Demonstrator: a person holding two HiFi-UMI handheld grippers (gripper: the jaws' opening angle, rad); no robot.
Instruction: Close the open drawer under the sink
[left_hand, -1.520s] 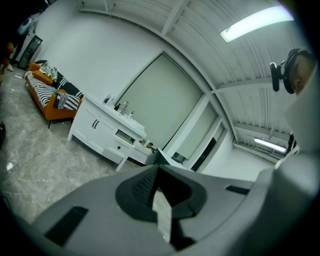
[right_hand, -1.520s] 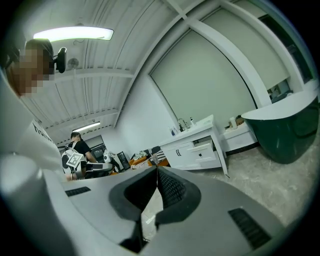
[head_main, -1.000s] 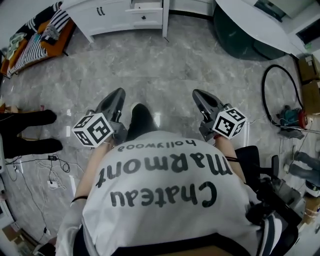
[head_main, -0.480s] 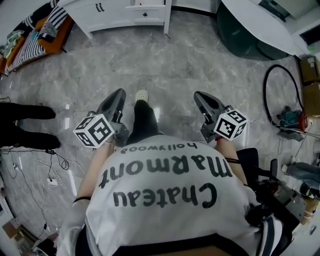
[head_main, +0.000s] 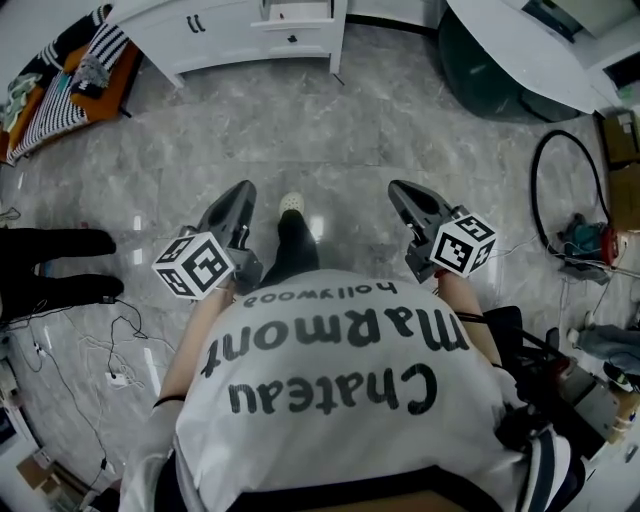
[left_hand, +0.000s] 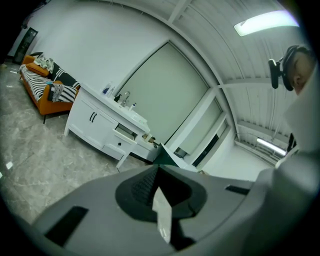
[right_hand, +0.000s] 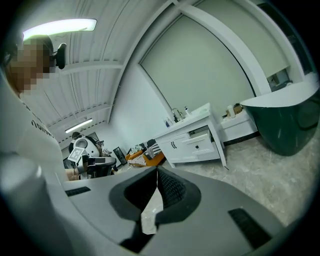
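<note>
The white sink cabinet (head_main: 215, 30) stands at the far end of the grey marble floor, with one drawer (head_main: 295, 15) pulled out of its front. The left gripper view shows the cabinet (left_hand: 92, 120) and the open drawer (left_hand: 125, 132) far ahead; the right gripper view shows the cabinet (right_hand: 185, 142) and drawer (right_hand: 199, 136) too. My left gripper (head_main: 243, 188) and right gripper (head_main: 397, 187) are held out level in front of the person's body, well short of the cabinet. The left gripper (left_hand: 158, 167) and the right gripper (right_hand: 156, 169) are both shut and empty.
An orange sofa with a striped blanket (head_main: 60, 80) sits left of the cabinet. A dark green counter with a white top (head_main: 500, 60) stands at the far right. Cables (head_main: 110, 350), a black hose loop (head_main: 560, 190) and someone's black shoes (head_main: 50, 265) lie at the sides.
The person has stepped forward, a white shoe now ahead between the grippers. Both grippers moved with the body toward the cabinet, still shut.
</note>
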